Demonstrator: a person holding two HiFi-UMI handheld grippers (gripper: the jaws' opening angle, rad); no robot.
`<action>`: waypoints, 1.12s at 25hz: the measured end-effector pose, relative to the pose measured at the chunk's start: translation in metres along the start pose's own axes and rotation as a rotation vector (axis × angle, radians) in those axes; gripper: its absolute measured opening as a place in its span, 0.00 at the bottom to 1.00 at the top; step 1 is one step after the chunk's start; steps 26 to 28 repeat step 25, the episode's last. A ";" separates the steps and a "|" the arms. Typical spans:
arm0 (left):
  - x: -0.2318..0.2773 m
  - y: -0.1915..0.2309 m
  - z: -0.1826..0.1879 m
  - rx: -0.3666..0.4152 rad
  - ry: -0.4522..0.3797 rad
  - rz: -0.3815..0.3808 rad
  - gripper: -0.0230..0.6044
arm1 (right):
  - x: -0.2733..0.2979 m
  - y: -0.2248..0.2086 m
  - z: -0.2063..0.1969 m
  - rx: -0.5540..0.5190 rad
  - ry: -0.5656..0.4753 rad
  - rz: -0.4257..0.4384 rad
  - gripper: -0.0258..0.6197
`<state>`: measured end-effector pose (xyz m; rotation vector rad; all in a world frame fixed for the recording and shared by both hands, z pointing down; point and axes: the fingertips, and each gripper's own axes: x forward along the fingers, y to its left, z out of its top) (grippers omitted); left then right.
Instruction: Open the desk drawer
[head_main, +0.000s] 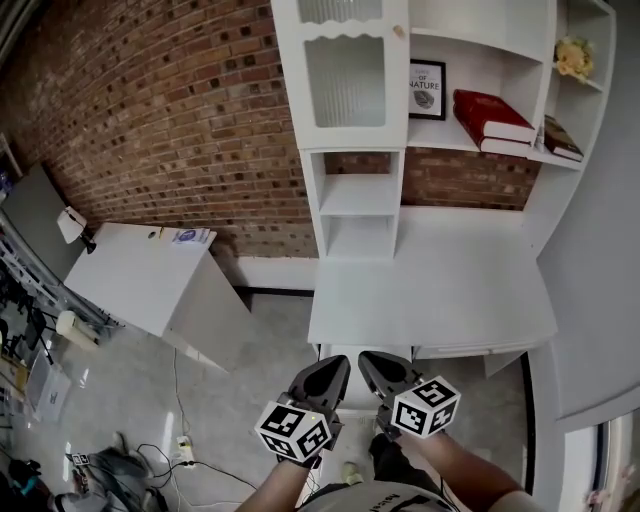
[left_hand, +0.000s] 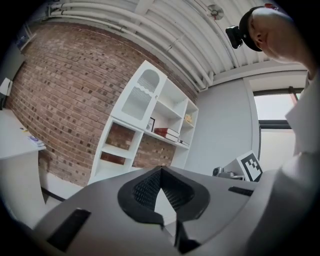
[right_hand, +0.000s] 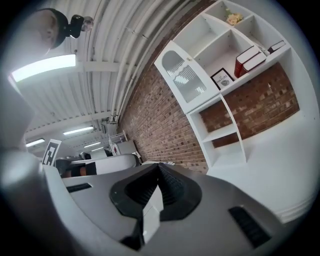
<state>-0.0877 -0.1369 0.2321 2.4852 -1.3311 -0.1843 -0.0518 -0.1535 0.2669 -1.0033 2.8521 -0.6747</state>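
Left gripper (head_main: 338, 365): I see it low in the middle of the head view, held close in front of the body and pointing up-frame toward the desk edge. Its marker cube (head_main: 294, 432) sits at the near end, over my left forearm (head_main: 275, 485).
Left jaws: in the left gripper view (left_hand: 161, 168) the two ribbed jaws meet at their tips, with nothing caught between them.
Right gripper (head_main: 372, 362): it is just beside the left one and angled slightly toward it, so the two noses are near each other. Its marker cube (head_main: 425, 405) is tilted to the right, with my right forearm (head_main: 470, 470) running off to the lower right.
Right jaws: the right gripper view (right_hand: 158, 165) shows them closed together at the tip and empty.
Desk (head_main: 430, 290): a white top fills the centre right of the head view, with a white shelf unit (head_main: 355, 195) standing on it against the brick wall (head_main: 170, 110).
Desk drawer (head_main: 460, 351): it shows as a thin white front just under the desk's near edge, right of the grippers. It looks pushed in, and neither gripper touches it.
Readable writing: a framed print (head_main: 427, 89) on the upper shelf reads "OF NATURE".
Unreadable: the red book (head_main: 490, 115) beside the print shows no title I can make out. The sheet on the white cabinet (head_main: 140, 275) at the left is too small to read.
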 end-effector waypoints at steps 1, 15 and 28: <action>0.000 -0.001 0.005 0.010 -0.007 -0.002 0.06 | 0.000 0.002 0.005 -0.013 -0.005 0.002 0.07; -0.008 -0.007 0.032 0.096 -0.047 0.002 0.05 | 0.005 0.023 0.025 -0.115 -0.023 0.005 0.07; -0.010 0.001 0.028 0.087 -0.056 0.015 0.05 | 0.011 0.024 0.020 -0.125 -0.008 0.006 0.07</action>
